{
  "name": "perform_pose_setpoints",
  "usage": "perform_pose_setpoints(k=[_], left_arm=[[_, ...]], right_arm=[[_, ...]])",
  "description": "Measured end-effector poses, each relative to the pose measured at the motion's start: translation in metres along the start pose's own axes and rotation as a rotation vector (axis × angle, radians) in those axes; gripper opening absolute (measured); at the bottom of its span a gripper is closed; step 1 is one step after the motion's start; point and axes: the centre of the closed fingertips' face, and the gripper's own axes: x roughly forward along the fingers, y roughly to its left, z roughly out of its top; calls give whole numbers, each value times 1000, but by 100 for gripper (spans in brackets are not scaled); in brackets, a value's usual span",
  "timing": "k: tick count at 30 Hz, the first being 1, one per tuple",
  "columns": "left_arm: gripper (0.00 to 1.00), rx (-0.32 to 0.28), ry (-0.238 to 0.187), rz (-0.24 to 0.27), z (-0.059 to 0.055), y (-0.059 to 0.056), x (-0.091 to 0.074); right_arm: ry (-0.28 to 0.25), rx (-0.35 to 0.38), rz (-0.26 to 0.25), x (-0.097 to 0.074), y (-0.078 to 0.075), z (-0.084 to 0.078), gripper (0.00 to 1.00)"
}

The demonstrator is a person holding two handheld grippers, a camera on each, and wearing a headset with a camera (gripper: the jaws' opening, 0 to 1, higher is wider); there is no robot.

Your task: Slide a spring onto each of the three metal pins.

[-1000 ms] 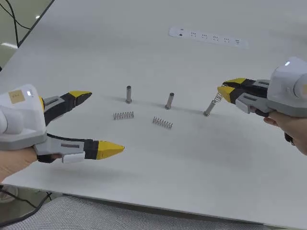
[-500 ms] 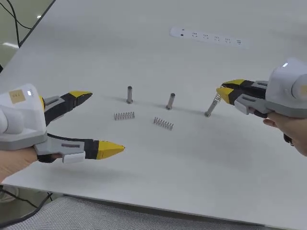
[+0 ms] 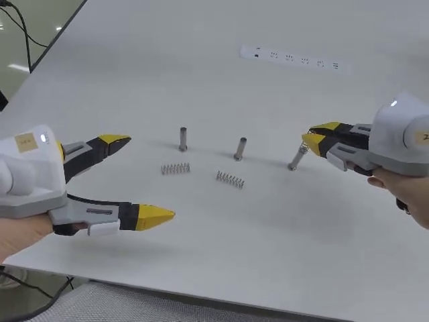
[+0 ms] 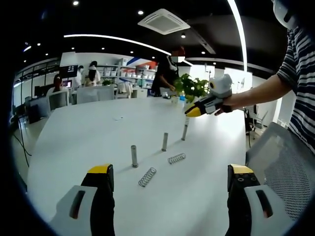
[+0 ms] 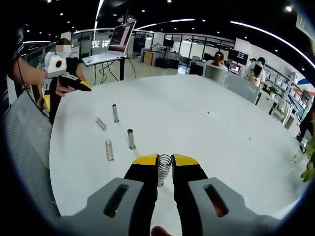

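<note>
The desk is smooth, matt white laminate with a faint sheen. Each pin is dull grey metal, each spring thin bright wire. The left tool and right tool have satin white plastic shells and matt black, yellow-tipped jaws

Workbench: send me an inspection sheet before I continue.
Surface: white table, bare around the work.
Job's things: left pin and middle pin bare; left spring and middle spring lying loose in front; third spring at the right pin's top.
Clutter: power strip at the far side.
Grippers: left gripper open, holding nothing; right gripper shut on the third spring.
Cables: black cable beyond the table's left edge.
Surroundings: people at desks behind.
</note>
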Motion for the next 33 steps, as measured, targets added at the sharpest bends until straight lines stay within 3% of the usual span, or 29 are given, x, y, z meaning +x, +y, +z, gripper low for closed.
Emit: perform_pose_setpoints(k=[33], left_arm=[[94, -13, -1, 7, -1, -1, -4]], right_arm=[[106, 10, 25, 19, 11, -38, 12]])
